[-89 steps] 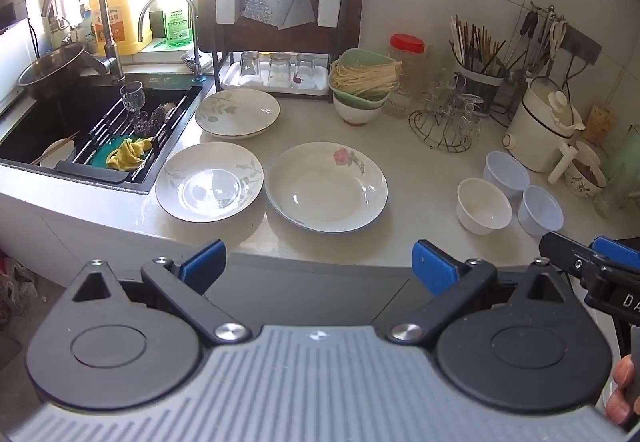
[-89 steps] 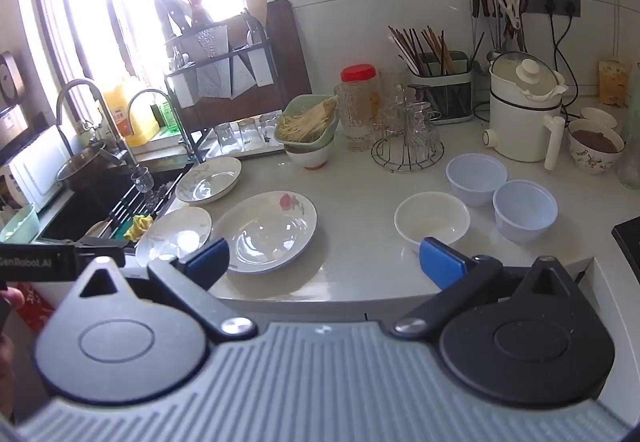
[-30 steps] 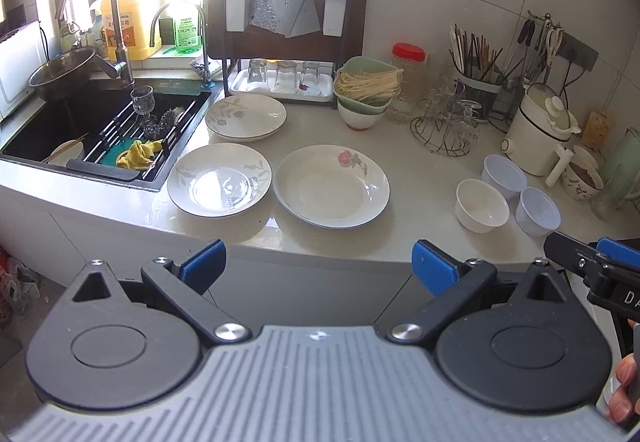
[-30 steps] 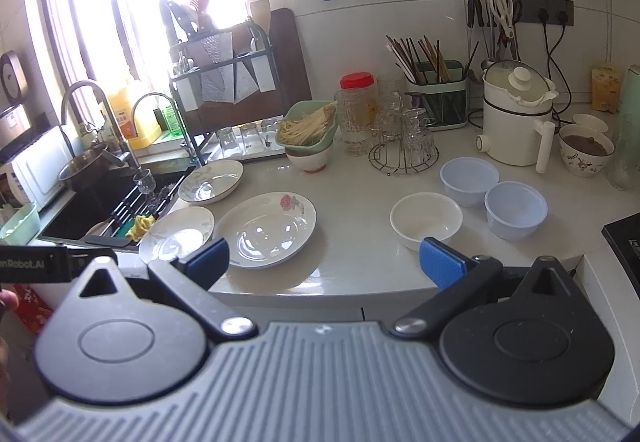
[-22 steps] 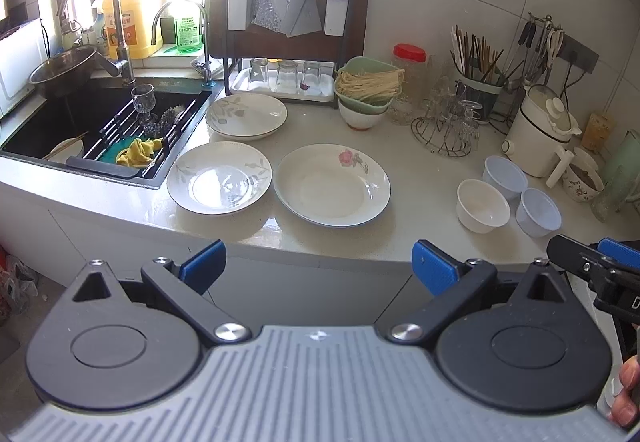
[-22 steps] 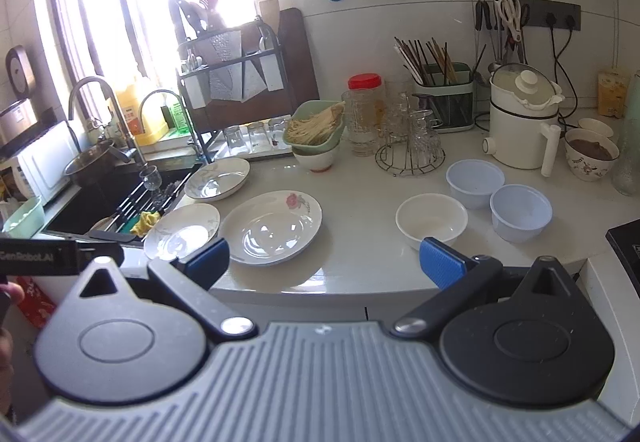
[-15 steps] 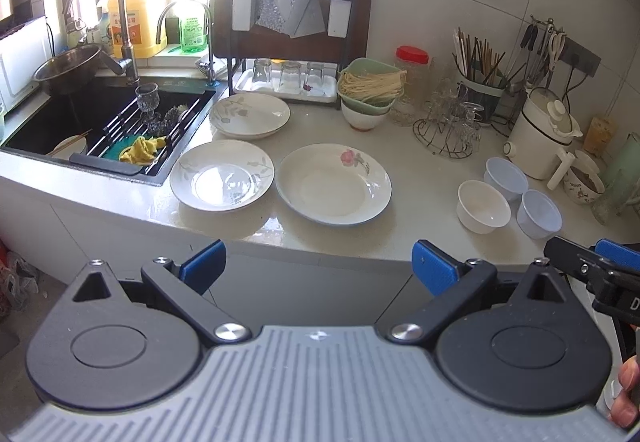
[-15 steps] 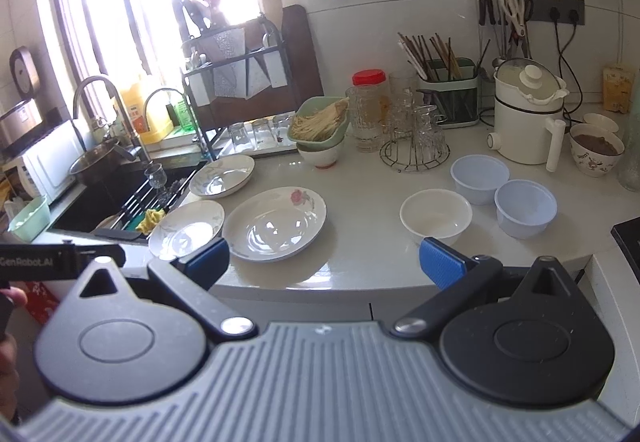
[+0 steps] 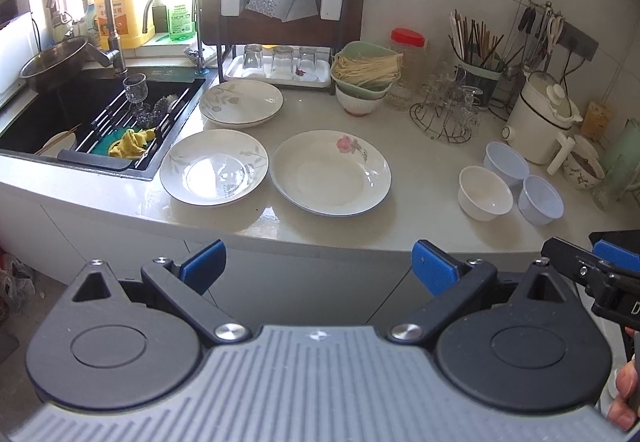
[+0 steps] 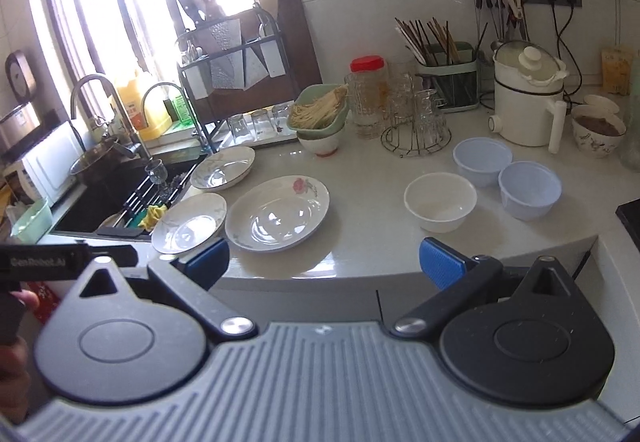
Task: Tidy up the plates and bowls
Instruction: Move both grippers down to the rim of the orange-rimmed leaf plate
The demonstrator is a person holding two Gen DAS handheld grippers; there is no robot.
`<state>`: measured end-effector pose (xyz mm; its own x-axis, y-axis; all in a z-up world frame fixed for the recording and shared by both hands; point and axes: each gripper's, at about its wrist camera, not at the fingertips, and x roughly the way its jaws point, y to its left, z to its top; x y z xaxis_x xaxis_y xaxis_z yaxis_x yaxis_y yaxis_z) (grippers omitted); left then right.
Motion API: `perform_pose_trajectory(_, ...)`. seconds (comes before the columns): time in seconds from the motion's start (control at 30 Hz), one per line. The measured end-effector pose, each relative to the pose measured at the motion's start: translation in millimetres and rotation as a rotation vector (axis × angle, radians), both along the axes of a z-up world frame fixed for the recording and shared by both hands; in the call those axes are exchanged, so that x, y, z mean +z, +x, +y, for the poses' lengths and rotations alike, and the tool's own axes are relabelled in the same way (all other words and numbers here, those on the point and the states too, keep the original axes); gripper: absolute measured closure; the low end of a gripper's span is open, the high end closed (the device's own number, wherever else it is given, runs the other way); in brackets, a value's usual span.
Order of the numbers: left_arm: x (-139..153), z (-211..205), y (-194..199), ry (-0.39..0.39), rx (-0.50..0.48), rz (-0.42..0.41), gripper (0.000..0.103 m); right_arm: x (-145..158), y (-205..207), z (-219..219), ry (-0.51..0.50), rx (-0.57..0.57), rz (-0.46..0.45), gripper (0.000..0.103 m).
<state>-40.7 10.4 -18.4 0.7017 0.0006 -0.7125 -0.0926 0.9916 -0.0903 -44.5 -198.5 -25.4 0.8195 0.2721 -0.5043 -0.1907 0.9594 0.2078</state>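
Observation:
Three plates lie on the pale counter: a rose-patterned plate (image 9: 331,172) (image 10: 278,218) in the middle, a leaf-patterned plate (image 9: 214,172) (image 10: 189,222) to its left, and another leaf-patterned plate (image 9: 241,103) (image 10: 222,173) behind. A white bowl (image 9: 485,193) (image 10: 440,201) and two pale blue bowls (image 9: 506,164) (image 9: 540,199) (image 10: 482,161) (image 10: 529,189) stand at the right. My left gripper (image 9: 319,269) and my right gripper (image 10: 325,265) are both open and empty, held in front of the counter's edge, short of the dishes.
A black sink (image 9: 60,109) with a rack, a glass and a yellow cloth is at the left. A dark dish rack (image 9: 282,9) with glasses stands at the back. A green bowl of noodles (image 9: 366,67), a wire glass stand (image 9: 444,113), chopsticks and a white kettle (image 9: 540,117) line the wall.
Both grippers have drifted slightly, so the counter shifts a little in both views. Nothing on the counter has moved. Both stay open.

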Motion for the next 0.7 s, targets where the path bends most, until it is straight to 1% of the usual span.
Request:
perform_pose_trajectory(0.07, -2.9, 7.0, 10.5, 0.008, -0.001, 0.022, 0.002, -2.9, 4.8, 8.9, -0.015, -0.014, 0.006, 0.000)
perform_pose_trajectory(0.17, -4.8, 24.2, 25.7, 0.018, -0.001, 0.029, 0.002, -2.8, 15.7, 20.9, 0.003, 0.000, 0.034, 0.000)
perform_pose_trajectory(0.27, -10.5, 43.9, 47.7, 0.021, -0.003, 0.073, 0.002, -0.8, 25.2, 35.1, 0.014, -0.005, 0.030, 0.000)
perform_pose_trajectory(0.37, -15.5, 64.9, 69.6, 0.021, -0.007, 0.112, 0.002, -4.4, 41.5, 53.3, 0.036, 0.011, 0.050, 0.000)
perform_pose_trajectory(0.43, -20.6, 77.2, 83.1, 0.025, -0.020, 0.146, 0.002, -8.0, 52.9, 67.9, 0.029, 0.011, 0.074, 0.000)
perform_pose_trajectory(0.57, -40.7, 106.5, 113.6, 0.028, -0.030, 0.236, 0.002, -16.9, 72.4, 92.2, 0.054, 0.015, 0.114, 0.000)
perform_pose_trajectory(0.6, -44.7, 112.5, 120.4, 0.030, -0.031, 0.251, 0.002, -20.1, 77.2, 98.0, 0.057, 0.013, 0.127, 0.004)
perform_pose_trajectory(0.7, -60.2, 135.5, 144.7, 0.047, -0.032, 0.287, 0.002, -30.4, 95.1, 115.9, 0.076, 0.008, 0.185, 0.005)
